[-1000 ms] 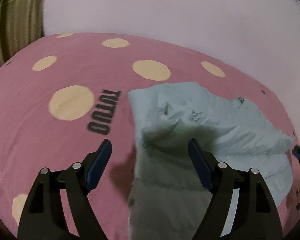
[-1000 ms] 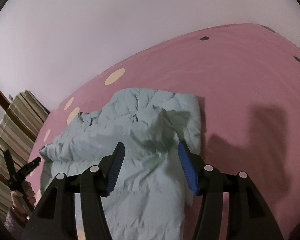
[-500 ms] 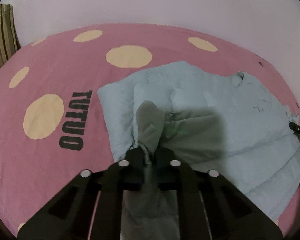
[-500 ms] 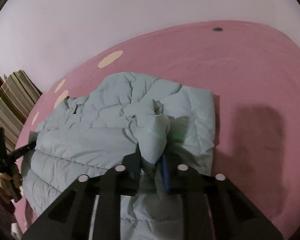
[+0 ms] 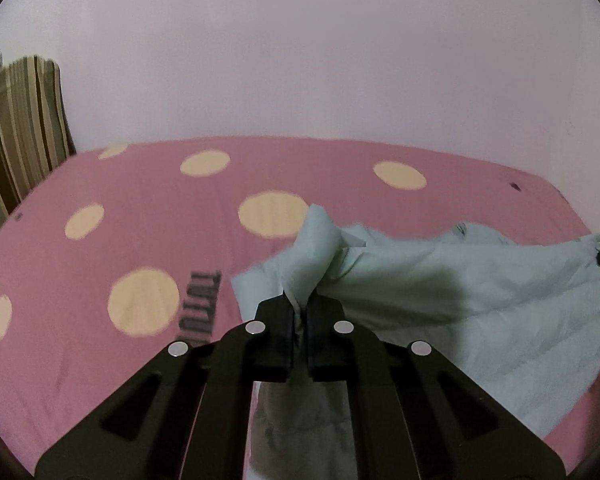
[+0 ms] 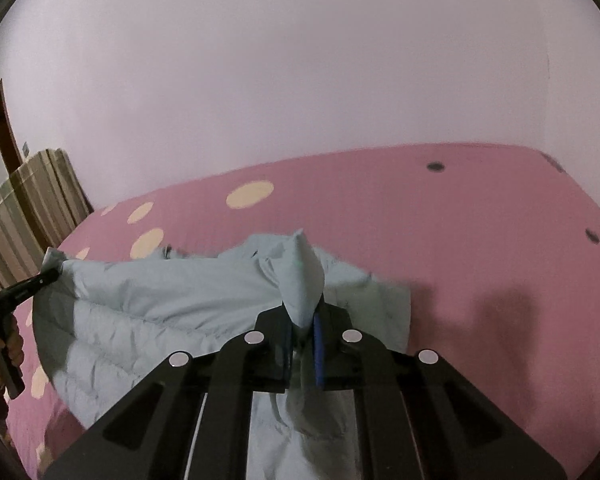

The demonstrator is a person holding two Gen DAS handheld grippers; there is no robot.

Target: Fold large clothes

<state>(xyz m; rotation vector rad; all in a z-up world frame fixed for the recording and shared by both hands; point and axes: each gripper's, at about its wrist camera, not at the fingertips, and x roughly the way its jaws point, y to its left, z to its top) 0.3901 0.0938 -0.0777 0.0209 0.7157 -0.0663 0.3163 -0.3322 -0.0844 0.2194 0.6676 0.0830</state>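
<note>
I am pinching the pale blue quilted jacket [image 5: 440,280] in both my left tongs [image 5: 299,320] and right tongs [image 6: 303,332], its long edge stretching between them across each frame's centre above the pink dotted bedspread [image 5: 140,208].

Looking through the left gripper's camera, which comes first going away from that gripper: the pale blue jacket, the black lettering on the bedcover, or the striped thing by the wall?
1. Pale blue jacket: pinched in the left gripper.
2. Black lettering: on the pink bedcover, just left.
3. Striped thing: far left, beside the wall.
</note>
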